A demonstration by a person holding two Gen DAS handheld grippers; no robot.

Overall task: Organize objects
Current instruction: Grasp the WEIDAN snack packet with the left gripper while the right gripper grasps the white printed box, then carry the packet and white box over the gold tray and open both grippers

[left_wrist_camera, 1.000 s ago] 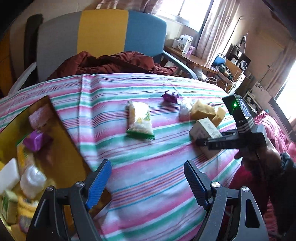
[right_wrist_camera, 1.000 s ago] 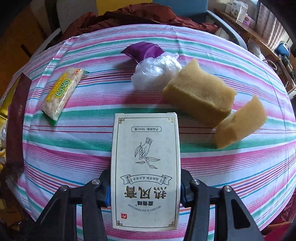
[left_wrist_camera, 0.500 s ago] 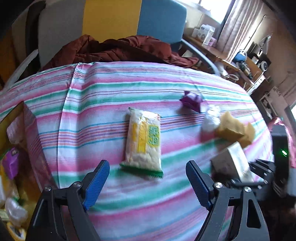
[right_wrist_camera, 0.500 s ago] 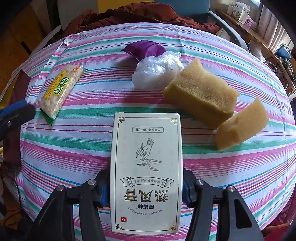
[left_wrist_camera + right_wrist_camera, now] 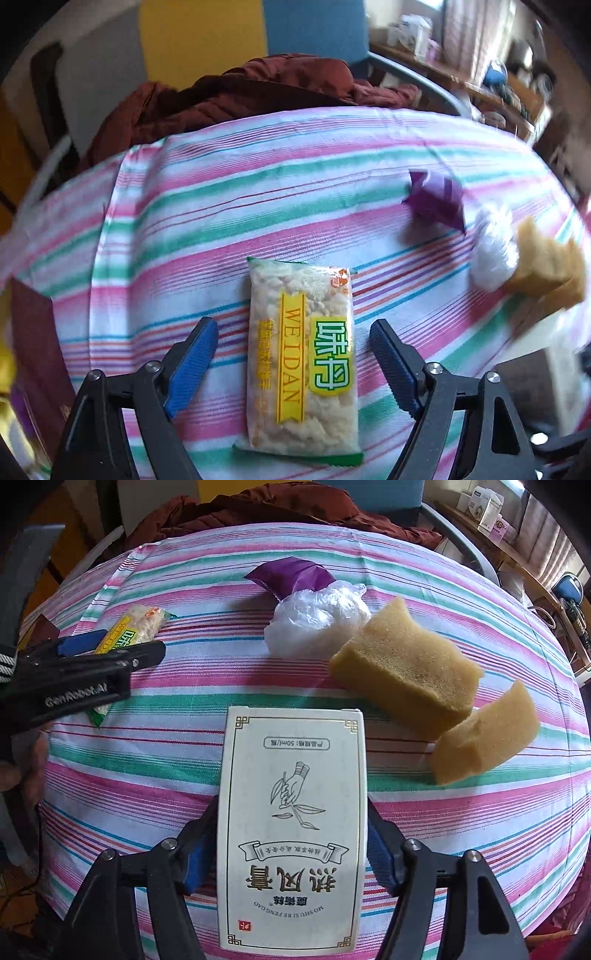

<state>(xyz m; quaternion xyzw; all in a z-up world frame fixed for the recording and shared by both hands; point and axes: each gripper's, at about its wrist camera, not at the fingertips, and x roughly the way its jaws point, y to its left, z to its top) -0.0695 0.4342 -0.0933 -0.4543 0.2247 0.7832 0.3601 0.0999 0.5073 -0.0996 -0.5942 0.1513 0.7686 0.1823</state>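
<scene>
Straddling snack packet [image 5: 301, 354], my left gripper [image 5: 291, 363] spread, not touching; next closing. My right gripper [image 5: 291, 853] opening around white box [image 5: 291, 830], seemingly releasing; sponges at 2 o'clock.

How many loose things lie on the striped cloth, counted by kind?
Sponge pieces: 2, the larger and the smaller
White box: 1
Snack packet: 1
Purple pouch: 1
Clear plastic bag: 1
Total: 6
</scene>
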